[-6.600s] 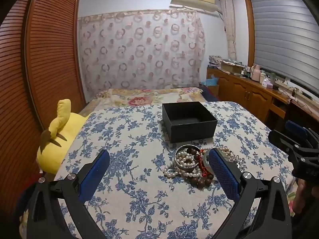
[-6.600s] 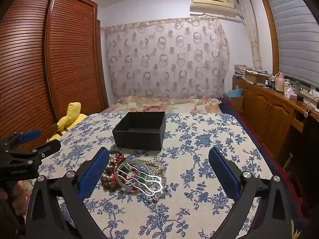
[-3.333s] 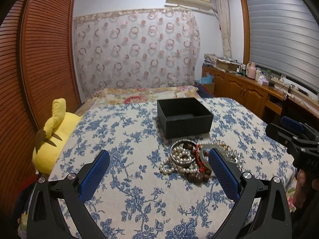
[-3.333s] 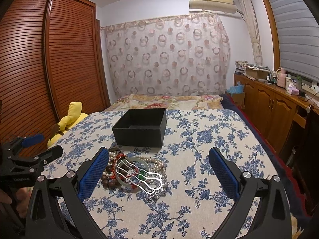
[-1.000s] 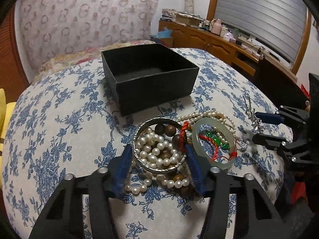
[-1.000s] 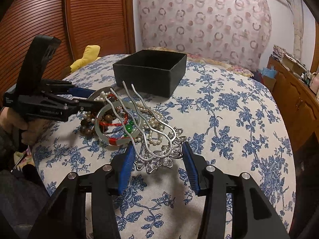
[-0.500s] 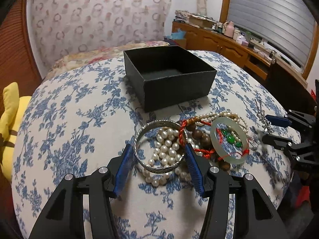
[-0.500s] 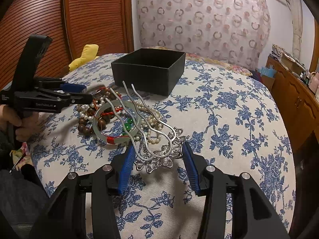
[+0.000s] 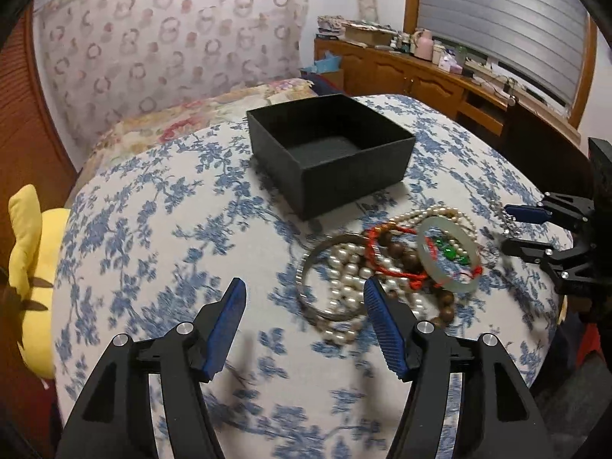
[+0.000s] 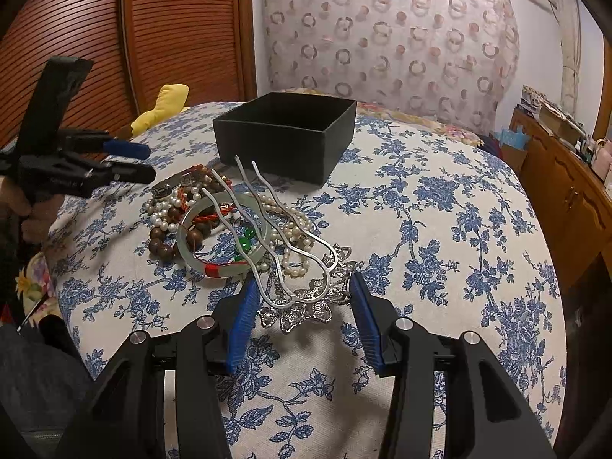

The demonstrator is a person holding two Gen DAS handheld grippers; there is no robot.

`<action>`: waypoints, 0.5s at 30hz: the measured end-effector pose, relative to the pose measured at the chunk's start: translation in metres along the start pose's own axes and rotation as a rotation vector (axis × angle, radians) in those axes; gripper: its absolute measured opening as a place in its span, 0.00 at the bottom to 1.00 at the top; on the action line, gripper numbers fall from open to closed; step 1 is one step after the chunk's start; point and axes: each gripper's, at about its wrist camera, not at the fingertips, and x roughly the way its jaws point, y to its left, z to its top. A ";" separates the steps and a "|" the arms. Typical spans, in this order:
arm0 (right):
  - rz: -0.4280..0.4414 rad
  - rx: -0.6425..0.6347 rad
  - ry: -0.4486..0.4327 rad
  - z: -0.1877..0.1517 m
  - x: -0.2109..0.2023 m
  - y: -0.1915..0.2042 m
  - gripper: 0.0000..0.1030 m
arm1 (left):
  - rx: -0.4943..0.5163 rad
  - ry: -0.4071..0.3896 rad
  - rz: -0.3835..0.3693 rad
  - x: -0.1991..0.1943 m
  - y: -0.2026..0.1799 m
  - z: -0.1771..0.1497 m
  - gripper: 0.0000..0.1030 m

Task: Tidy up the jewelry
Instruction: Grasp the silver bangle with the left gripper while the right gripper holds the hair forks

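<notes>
A pile of jewelry lies on the floral bedspread: a silver bangle (image 9: 325,290) around pearls, brown wooden beads (image 9: 405,256), a red cord, and a pale jade bangle (image 9: 447,256) (image 10: 220,246). A silver hair fork (image 10: 298,267) with a flower head lies at the pile's near edge in the right wrist view. An open, empty black box (image 9: 329,153) (image 10: 285,134) stands behind the pile. My left gripper (image 9: 304,306) is open, to the left of the silver bangle and off it. My right gripper (image 10: 300,306) is open, its pads either side of the hair fork's head.
A yellow plush toy (image 9: 26,252) (image 10: 164,109) lies at the bed's left edge beside a wooden louvred wardrobe (image 10: 114,38). A wooden cabinet (image 9: 420,80) with clutter runs along the right wall under the window. A patterned curtain hangs behind the bed.
My left gripper has shifted left and back, so the silver bangle that lay between its fingers now sits to the right of them. My right gripper has stayed around the hair fork.
</notes>
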 end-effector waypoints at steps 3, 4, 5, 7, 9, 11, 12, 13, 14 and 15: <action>-0.001 0.002 -0.001 0.001 0.001 0.001 0.49 | -0.031 -0.003 -0.021 0.002 0.012 0.009 0.54; 0.000 0.004 -0.001 0.001 0.002 0.001 0.49 | -0.029 -0.005 -0.027 0.003 0.013 0.010 0.46; -0.001 0.005 -0.001 0.001 0.002 0.001 0.49 | -0.026 -0.005 -0.033 0.005 0.013 0.012 0.43; -0.001 0.002 0.000 0.002 0.002 0.002 0.49 | -0.035 0.007 -0.053 0.012 0.016 0.018 0.27; 0.000 0.002 -0.001 0.002 0.002 0.002 0.49 | -0.030 0.030 -0.064 0.022 0.017 0.021 0.21; 0.001 0.000 -0.001 0.002 0.002 0.002 0.49 | -0.018 0.054 -0.084 0.030 0.016 0.022 0.19; 0.000 0.001 -0.002 0.002 0.002 0.001 0.49 | -0.011 0.075 -0.100 0.035 0.015 0.023 0.19; 0.000 0.001 -0.002 0.003 0.002 0.003 0.49 | -0.007 0.084 -0.107 0.038 0.014 0.023 0.19; 0.000 0.001 -0.002 0.003 0.002 0.003 0.49 | -0.002 0.092 -0.114 0.040 0.013 0.023 0.19; 0.000 0.001 -0.001 0.003 0.002 0.003 0.49 | 0.005 0.098 -0.115 0.042 0.013 0.022 0.19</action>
